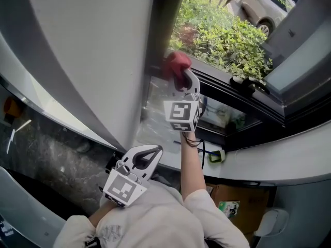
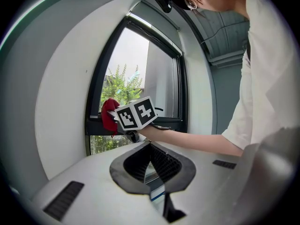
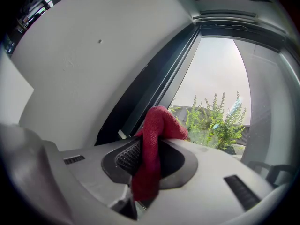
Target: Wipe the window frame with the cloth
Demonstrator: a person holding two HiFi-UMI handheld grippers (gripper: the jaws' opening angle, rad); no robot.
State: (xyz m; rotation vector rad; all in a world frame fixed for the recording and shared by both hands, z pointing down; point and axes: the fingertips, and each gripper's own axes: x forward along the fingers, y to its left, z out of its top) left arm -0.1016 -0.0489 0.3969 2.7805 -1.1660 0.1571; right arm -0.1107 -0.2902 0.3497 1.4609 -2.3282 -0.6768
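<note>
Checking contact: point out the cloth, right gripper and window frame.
cloth [image 3: 158, 124], right gripper view, bunched top
right gripper [image 1: 181, 78], head view, between fingertips
window frame [image 3: 157, 78], right gripper view, dark upright

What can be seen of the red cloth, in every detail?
The red woven cloth is soft and bunched, clamped between the jaws of the right tool. A rounded fold sticks out past the tips and a tail hangs back. It is held up at the dark window frame, apparently touching it.
</note>
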